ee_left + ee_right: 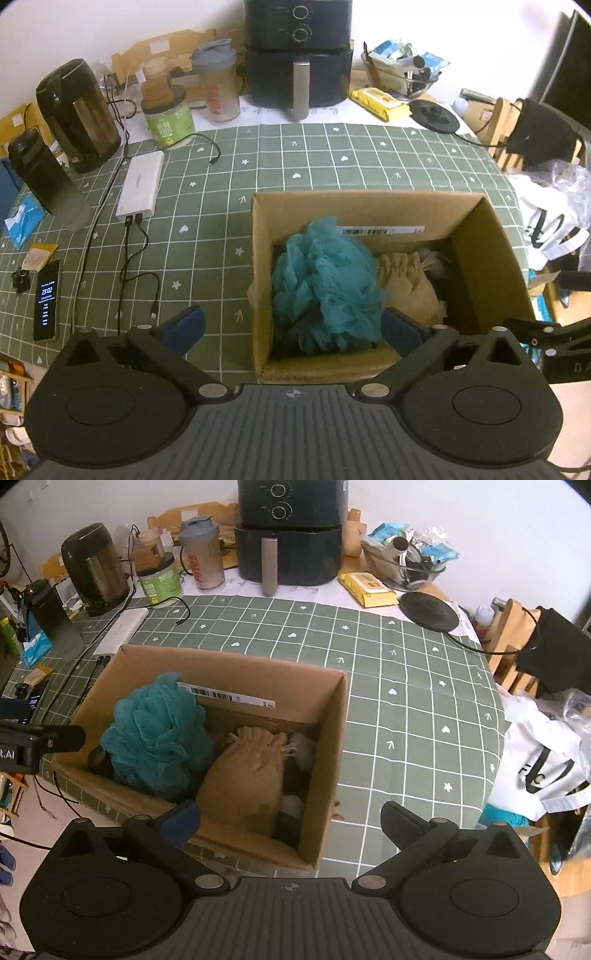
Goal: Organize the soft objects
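An open cardboard box (476,258) (328,760) stands on the green checked tablecloth. Inside lie a teal mesh bath sponge (327,284) (155,734), a tan drawstring pouch (406,280) (247,779) and some grey and dark soft items (301,753). My left gripper (293,326) is open and empty, hovering just above the box's near edge, with the sponge between its spread fingers. My right gripper (290,821) is open and empty, above the box's near right corner. Part of the left gripper shows at the right wrist view's left edge (33,742).
At the table's back stand a black air fryer (299,55) (288,535), a kettle (79,110), a shaker bottle (218,81), a green-labelled jar (168,118) and a yellow wipes pack (380,101). A white power bank (140,188) with cables and a phone (48,299) lie left. A white bag (543,764) hangs right.
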### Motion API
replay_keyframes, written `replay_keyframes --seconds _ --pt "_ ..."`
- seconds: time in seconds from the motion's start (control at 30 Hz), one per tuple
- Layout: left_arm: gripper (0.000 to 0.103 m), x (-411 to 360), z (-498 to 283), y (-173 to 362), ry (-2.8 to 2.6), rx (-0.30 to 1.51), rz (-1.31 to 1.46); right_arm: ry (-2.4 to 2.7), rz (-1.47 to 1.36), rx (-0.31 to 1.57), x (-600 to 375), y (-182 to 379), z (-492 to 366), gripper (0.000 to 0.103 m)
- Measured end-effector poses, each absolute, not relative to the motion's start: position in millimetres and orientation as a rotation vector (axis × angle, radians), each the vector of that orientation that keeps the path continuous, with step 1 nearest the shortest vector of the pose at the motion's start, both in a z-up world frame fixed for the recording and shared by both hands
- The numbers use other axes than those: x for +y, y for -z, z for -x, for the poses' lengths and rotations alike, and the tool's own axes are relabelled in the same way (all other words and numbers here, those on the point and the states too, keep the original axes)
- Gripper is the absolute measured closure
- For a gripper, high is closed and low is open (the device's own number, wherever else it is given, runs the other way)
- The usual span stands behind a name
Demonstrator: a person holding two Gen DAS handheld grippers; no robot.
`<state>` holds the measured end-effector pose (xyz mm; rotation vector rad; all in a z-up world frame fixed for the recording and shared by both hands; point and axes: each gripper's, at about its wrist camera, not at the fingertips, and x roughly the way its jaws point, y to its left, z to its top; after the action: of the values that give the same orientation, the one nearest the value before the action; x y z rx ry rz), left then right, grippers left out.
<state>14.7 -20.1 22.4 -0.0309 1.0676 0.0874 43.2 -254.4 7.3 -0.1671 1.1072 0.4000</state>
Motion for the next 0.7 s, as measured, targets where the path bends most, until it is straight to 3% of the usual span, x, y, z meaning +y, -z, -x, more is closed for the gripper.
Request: replay_keyframes --seconds 0.7 --pt "0.0 -46 -6 -9 -0.081 1.174 -0.06 -0.34 0.204 1.165 -256 -5 -30 0.0"
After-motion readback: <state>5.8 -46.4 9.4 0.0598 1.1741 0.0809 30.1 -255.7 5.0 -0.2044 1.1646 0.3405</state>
